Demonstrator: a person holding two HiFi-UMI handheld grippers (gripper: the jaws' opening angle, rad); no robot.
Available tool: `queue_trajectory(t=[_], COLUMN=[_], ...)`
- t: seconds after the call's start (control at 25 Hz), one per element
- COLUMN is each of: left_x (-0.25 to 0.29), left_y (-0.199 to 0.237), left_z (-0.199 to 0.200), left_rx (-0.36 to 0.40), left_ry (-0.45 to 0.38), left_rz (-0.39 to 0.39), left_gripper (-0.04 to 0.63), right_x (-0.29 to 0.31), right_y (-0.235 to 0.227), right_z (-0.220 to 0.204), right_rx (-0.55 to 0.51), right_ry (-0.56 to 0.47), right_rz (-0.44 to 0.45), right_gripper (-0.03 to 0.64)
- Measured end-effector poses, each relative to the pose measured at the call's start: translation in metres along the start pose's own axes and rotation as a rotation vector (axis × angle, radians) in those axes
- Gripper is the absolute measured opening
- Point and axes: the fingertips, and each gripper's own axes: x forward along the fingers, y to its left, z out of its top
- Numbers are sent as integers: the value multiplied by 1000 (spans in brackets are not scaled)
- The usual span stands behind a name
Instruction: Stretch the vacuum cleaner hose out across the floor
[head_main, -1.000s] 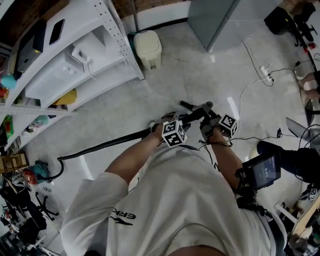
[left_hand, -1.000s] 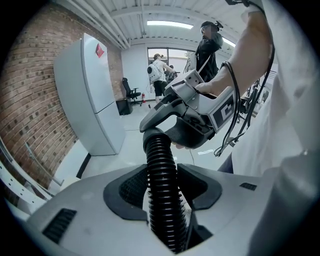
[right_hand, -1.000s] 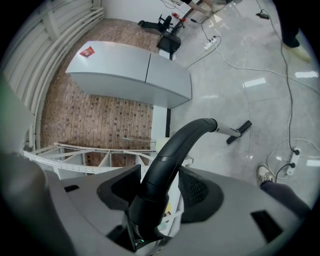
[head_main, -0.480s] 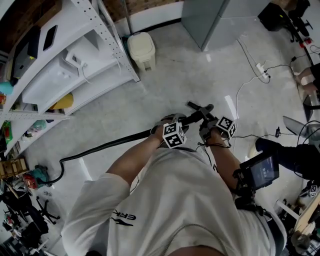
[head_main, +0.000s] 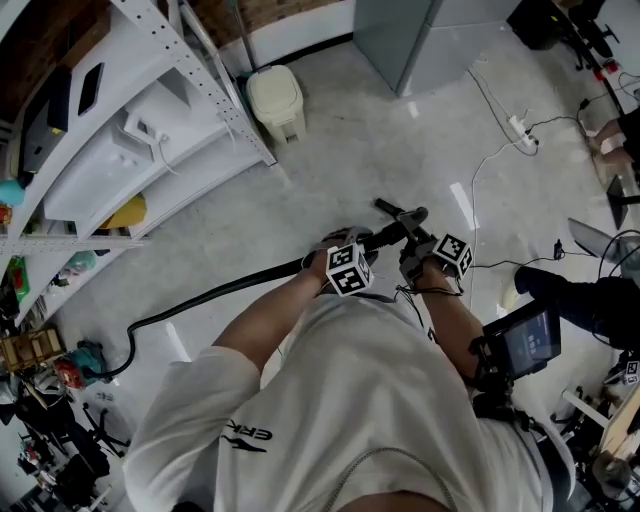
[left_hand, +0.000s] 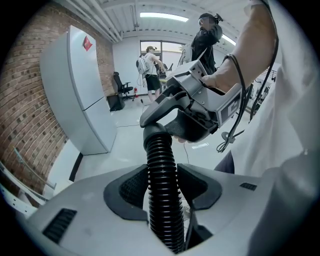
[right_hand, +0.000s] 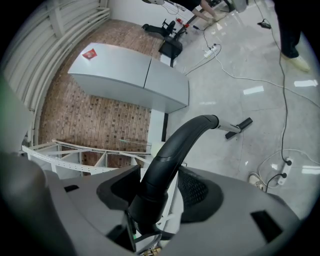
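"How does the person hold the arms?"

"Both are bent at the elbow. The left forearm (head_main: 262, 318) and right forearm (head_main: 452, 322) angle forward and inward, so the left gripper (head_main: 343, 252) and right gripper (head_main: 428, 248) sit close together ahead of the chest."

"And the jaws?"

"The left gripper's press on both sides of the ribbed hose (left_hand: 161, 170). The right gripper's clamp the smooth curved handle (right_hand: 175, 145)."

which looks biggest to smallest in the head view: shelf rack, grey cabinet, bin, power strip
1. shelf rack
2. grey cabinet, partly cut off by the frame edge
3. bin
4. power strip
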Motion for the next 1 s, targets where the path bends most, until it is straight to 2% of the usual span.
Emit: queue_trajectory(t=[1.0], left_x=[-1], left_y=[1], left_z=[-2], left_rx=[20], left_ry=[10], left_rz=[-5], left_gripper=[173], right_x=[1], right_y=[0], right_z=[-2], right_rx=[-9], right_ry=[4], right_rz=[-16], right_gripper=[232])
